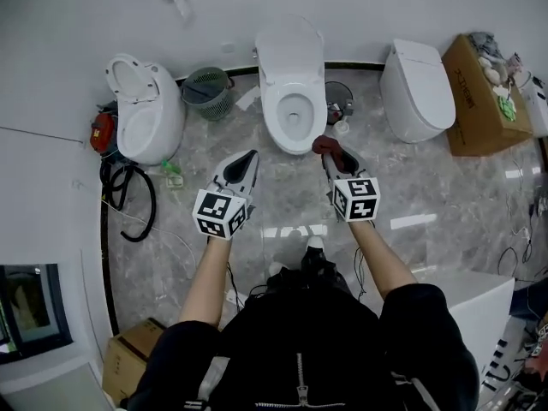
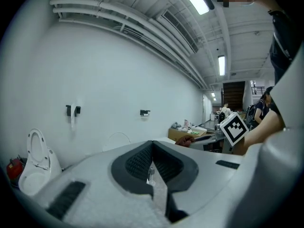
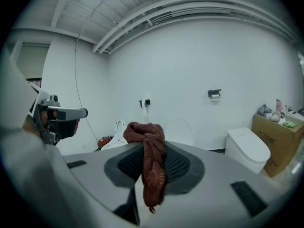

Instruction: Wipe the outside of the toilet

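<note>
Before the open white ceramic toilet (image 1: pixel 292 101), the right gripper (image 1: pixel 326 155) pinches a crumpled dark-red cloth (image 3: pixel 151 175), while the empty left gripper (image 1: pixel 249 159) has its jaws pressed together.

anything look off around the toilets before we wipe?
Mostly floor clutter: a loose black hose lies coiled beside the left toilet, with a small green object near it. The middle toilet looks intact, lid up.
</note>
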`<action>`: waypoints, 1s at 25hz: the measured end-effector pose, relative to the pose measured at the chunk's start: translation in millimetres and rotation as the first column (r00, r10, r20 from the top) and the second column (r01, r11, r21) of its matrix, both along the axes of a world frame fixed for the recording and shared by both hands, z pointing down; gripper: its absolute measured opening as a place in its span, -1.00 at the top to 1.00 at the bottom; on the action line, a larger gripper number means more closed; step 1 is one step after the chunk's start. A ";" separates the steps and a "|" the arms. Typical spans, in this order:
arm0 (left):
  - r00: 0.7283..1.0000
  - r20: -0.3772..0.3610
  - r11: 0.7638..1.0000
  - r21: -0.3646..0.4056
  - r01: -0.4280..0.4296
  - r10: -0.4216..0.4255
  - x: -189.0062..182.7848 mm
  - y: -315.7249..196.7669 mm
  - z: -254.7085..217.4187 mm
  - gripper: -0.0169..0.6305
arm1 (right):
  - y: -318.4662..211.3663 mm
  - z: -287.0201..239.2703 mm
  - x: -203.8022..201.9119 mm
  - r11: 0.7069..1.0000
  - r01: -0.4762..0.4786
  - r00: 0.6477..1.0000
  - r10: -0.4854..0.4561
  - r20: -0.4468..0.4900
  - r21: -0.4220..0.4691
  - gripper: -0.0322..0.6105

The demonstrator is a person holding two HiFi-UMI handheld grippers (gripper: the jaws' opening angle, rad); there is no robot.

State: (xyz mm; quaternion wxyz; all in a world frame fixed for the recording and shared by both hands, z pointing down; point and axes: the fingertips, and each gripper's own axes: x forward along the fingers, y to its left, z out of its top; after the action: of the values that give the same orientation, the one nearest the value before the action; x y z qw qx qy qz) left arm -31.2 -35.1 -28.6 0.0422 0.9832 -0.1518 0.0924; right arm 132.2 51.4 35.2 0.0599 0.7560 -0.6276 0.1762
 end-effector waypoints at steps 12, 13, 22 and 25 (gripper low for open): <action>0.997 -0.042 0.996 0.064 0.063 -0.060 62.4 15.3 -32.5 0.94 | 0.0 -52.6 42.1 0.991 0.089 0.995 -0.084 -0.045 0.104 0.59; 0.997 -0.043 0.996 0.064 0.066 -0.063 61.9 16.2 -31.8 0.94 | -0.4 -52.7 41.0 0.990 0.093 0.995 -0.089 -0.045 0.105 0.59; 0.998 -0.034 0.995 0.072 0.062 -0.059 66.7 9.3 -35.5 0.94 | -9.2 -65.9 42.6 0.986 0.109 0.994 -0.105 -0.039 0.126 0.60; 0.998 -0.038 0.995 0.074 0.060 -0.057 68.4 6.1 -37.8 0.94 | -11.8 -69.2 43.2 0.985 0.111 0.993 -0.106 -0.044 0.131 0.60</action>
State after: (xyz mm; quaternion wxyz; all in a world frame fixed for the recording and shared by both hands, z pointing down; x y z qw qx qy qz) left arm 37.2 -29.0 -66.5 0.0105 0.9807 -0.1831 0.0678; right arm 175.3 39.5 -34.0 0.0303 0.7262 -0.6769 0.1164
